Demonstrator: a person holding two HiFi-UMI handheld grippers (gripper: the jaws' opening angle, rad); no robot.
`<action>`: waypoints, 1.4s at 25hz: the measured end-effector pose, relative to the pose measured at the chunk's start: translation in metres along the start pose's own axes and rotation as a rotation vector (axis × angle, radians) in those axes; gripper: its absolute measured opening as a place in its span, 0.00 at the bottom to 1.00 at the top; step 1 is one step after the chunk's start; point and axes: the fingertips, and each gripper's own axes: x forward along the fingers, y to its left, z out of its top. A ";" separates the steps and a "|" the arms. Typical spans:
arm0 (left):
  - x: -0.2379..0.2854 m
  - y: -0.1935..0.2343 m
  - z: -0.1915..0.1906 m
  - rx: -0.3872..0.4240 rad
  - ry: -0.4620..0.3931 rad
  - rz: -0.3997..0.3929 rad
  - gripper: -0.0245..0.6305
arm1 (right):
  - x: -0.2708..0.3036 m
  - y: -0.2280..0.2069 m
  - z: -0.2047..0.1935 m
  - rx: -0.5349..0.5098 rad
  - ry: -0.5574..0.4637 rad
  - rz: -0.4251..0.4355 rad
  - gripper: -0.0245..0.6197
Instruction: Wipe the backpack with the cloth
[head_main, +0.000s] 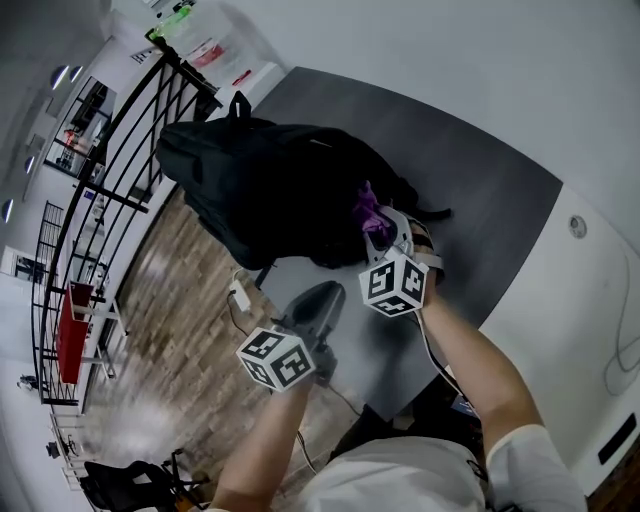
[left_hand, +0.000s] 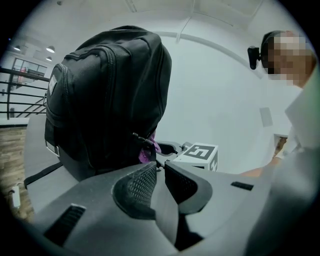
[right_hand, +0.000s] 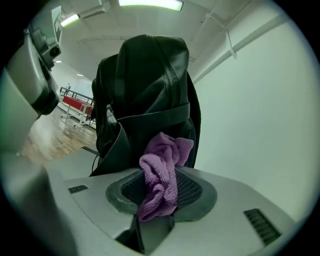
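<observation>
A black backpack (head_main: 280, 185) stands upright on the dark grey table (head_main: 480, 200); it also fills the left gripper view (left_hand: 105, 95) and the right gripper view (right_hand: 145, 85). My right gripper (head_main: 378, 232) (right_hand: 159, 186) is shut on a bunched purple cloth (head_main: 368, 210) (right_hand: 161, 165), which sits at the backpack's lower side. The left gripper view shows that cloth (left_hand: 149, 150) against the bag. My left gripper (head_main: 318, 298) (left_hand: 161, 168) hangs a little short of the backpack, near the table's front edge, with its jaws closed together and nothing between them.
A black metal railing (head_main: 110, 190) runs along the left, with wooden floor (head_main: 170, 330) below it. A white adapter with a cable (head_main: 240, 296) lies on that floor. A white wall (head_main: 560, 90) stands behind the table. A red frame (head_main: 72, 330) is far off left.
</observation>
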 end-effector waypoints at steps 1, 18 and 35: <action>0.001 0.002 -0.001 -0.002 0.001 0.002 0.11 | 0.001 0.000 -0.002 -0.005 0.004 0.001 0.25; 0.009 0.002 -0.017 -0.005 0.047 -0.017 0.11 | 0.020 0.028 -0.081 -0.006 0.200 0.077 0.25; 0.021 0.013 -0.033 0.012 0.106 -0.036 0.11 | -0.012 -0.031 -0.103 0.381 0.193 -0.054 0.25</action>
